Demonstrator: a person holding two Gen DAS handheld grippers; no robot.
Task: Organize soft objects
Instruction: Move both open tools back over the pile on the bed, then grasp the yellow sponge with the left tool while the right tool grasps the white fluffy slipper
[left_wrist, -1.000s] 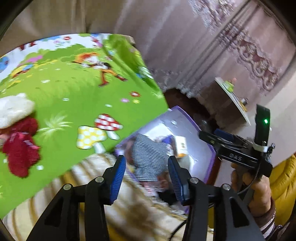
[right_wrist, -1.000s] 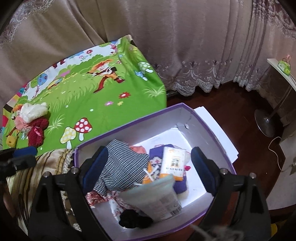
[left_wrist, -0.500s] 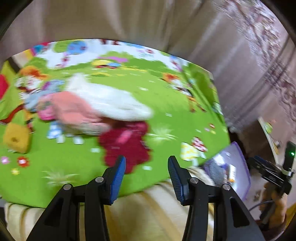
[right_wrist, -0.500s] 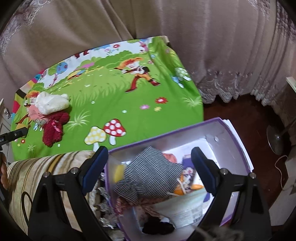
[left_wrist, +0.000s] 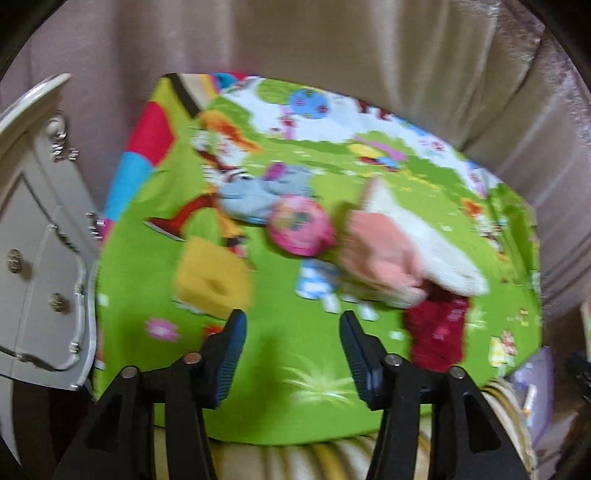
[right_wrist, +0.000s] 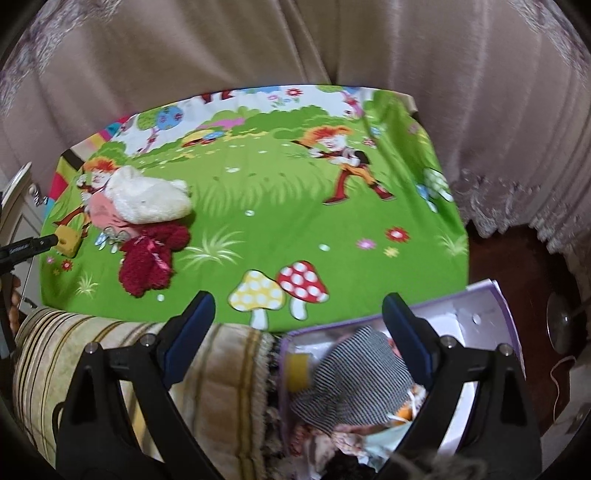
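A pile of soft things lies on the green cartoon mat (right_wrist: 258, 206): a white fluffy item (right_wrist: 147, 199) (left_wrist: 424, 240), a pink one (right_wrist: 101, 212) (left_wrist: 384, 258), a dark red fuzzy one (right_wrist: 149, 258) (left_wrist: 437, 328) and a yellow sponge block (left_wrist: 210, 280) (right_wrist: 68, 240). A pink round item (left_wrist: 299, 229) lies beside them. My left gripper (left_wrist: 291, 343) is open and empty, just short of the pile. My right gripper (right_wrist: 299, 321) is open and empty above the purple box (right_wrist: 498, 306), which holds a striped cloth (right_wrist: 354, 373) and other items.
A white cabinet (left_wrist: 37, 240) stands left of the mat. A striped beige blanket (right_wrist: 110, 362) lies in front of the mat. Curtains (right_wrist: 295, 44) hang behind. A fan base (right_wrist: 561, 325) stands on the dark floor at right.
My left gripper has swung left from the box to face the pile and sponge. My right gripper has drawn back and left, so the box sits lower right in its view.
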